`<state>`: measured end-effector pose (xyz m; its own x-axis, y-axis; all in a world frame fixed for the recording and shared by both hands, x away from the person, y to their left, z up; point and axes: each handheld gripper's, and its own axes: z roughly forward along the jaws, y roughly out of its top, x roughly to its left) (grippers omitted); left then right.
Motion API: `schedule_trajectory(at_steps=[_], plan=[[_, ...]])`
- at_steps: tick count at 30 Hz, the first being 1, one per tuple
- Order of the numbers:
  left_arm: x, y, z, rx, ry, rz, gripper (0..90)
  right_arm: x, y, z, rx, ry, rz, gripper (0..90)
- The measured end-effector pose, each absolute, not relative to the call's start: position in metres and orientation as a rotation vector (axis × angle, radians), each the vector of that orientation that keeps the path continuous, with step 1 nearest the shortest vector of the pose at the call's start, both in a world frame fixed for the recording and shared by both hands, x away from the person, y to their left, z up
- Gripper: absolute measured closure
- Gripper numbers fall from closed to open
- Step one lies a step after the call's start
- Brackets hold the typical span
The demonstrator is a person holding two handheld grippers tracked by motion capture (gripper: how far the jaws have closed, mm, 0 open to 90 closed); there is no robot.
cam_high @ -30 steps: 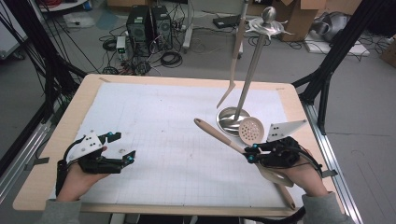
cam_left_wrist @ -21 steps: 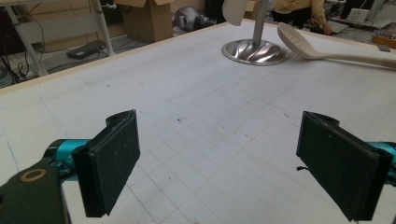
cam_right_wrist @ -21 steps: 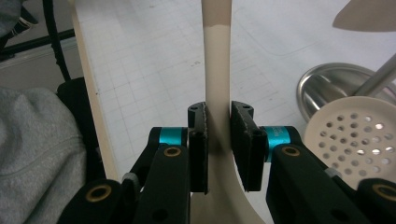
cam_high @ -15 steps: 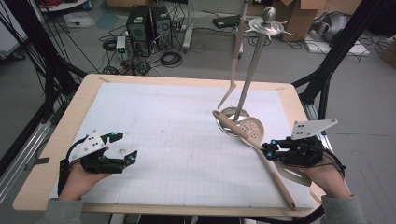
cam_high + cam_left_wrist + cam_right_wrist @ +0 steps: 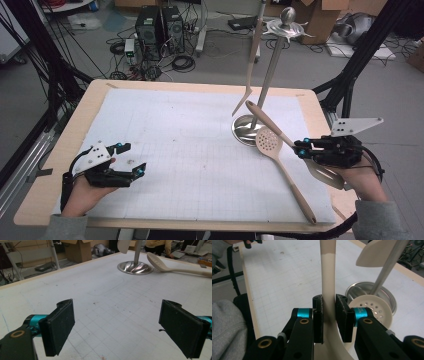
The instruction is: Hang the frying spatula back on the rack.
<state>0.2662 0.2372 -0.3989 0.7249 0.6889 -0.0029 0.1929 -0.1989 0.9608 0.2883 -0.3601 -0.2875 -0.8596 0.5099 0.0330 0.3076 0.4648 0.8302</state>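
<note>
Two cream utensils near steel stand. Right gripper clenched on handle of cream spoon; handle smooth, flat, pale beige, pinched between both black pads, raised off mat, tip pointing toward stand. Slotted spoon, round perforated bowl, long handle, lies on white mat just beside stand base. Left gripper released, jaws wide, nothing between, low over mat.

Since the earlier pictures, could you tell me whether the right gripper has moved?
Yes. The right gripper, shut on a beige utensil handle, has moved rightward, from left of the steel stand base to beyond its right side.
</note>
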Motion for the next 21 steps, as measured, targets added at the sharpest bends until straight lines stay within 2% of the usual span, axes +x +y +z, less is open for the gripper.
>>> schedule_trajectory(at_steps=[21], plan=[[0.262, 0.246, -0.405, 1.756, 0.73, 0.515, 13.3, 0.304, -0.392, -0.263, 0.758, 2.372, 1.43, 77.7]])
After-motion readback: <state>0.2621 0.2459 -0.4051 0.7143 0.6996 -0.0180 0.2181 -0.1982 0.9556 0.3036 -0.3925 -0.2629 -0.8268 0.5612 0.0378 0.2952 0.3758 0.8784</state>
